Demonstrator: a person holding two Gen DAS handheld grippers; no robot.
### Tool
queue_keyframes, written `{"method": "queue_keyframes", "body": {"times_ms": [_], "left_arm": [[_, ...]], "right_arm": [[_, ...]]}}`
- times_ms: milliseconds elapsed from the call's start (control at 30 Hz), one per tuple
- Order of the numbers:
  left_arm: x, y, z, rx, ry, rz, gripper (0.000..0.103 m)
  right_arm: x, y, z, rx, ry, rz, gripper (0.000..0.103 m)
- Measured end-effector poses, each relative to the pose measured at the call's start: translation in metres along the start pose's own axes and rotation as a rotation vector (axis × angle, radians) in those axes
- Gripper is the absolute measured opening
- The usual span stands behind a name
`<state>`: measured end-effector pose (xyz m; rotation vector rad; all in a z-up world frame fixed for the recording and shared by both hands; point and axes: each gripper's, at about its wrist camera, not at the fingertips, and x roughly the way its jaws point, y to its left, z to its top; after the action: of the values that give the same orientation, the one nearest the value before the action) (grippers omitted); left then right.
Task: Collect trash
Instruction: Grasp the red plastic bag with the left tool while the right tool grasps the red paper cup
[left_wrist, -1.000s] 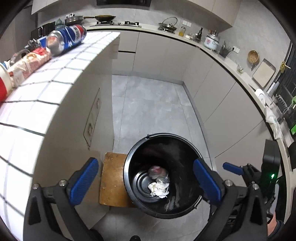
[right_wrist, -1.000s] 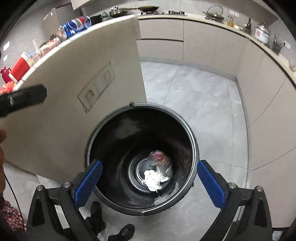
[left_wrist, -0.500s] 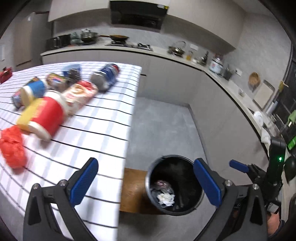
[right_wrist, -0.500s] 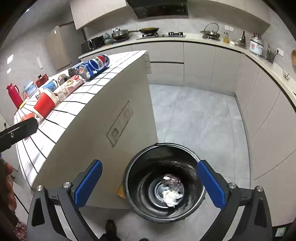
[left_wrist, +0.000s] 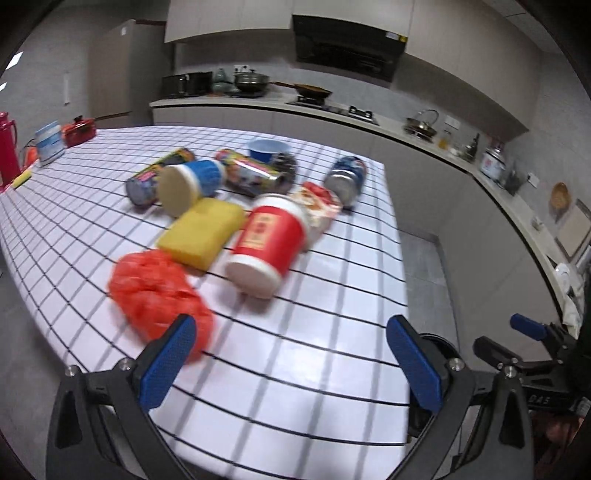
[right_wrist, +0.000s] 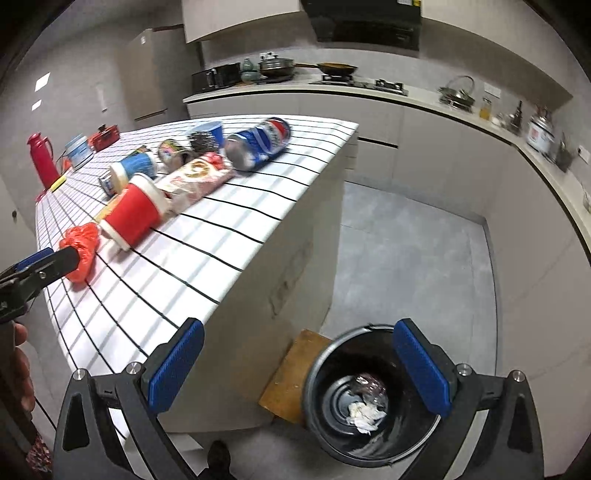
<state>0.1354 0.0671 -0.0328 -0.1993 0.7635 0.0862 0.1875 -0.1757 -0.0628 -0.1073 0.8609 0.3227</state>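
On the table (left_wrist: 295, 354): plastic bag (left_wrist: 159, 291) nearest the near edge, cup (left_wrist: 269, 240) just behind and right of it, sponge (left_wrist: 203, 232) touching the cup's left side. Farther back from the cup: snack packet (left_wrist: 317, 203), then soda can (left_wrist: 345, 179) near the table's far right corner. On the floor right of the table: trash bin (right_wrist: 373, 402), crumpled paper (right_wrist: 364, 415) inside.

Colours on the white table (left_wrist: 303, 354) with its black grid of lines

The crumpled bag (left_wrist: 159, 291) is orange-red, the sponge (left_wrist: 201, 230) yellow, the cup (left_wrist: 267, 243) red with a white rim and yellow print. One can (right_wrist: 258, 142) is blue, red and white with a silver end. The bin (right_wrist: 373, 402) is black, holding white paper (right_wrist: 364, 415). Both grippers (left_wrist: 291, 362) (right_wrist: 299, 369) are black with blue pads (left_wrist: 168, 360).
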Motion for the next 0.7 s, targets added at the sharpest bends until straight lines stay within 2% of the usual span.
{"method": "queue_keyframes", "body": {"times_ms": [400, 600, 700], "left_arm": [[0.001, 0.055, 0.004, -0.032, -0.009, 0.037, 0.103], [0.019, 0.093, 0.004, -0.063, 0.036, 0.050, 0.103], [0.030, 0.106, 0.004, -0.085, 0.066, 0.026, 0.103]], "right_arm": [[0.009, 0.058, 0.020, -0.047, 0.001, 0.017, 0.103], [0.018, 0.087, 0.037, -0.023, -0.016, 0.030, 0.103], [0.025, 0.101, 0.044, -0.013, -0.017, 0.036, 0.103]]}}
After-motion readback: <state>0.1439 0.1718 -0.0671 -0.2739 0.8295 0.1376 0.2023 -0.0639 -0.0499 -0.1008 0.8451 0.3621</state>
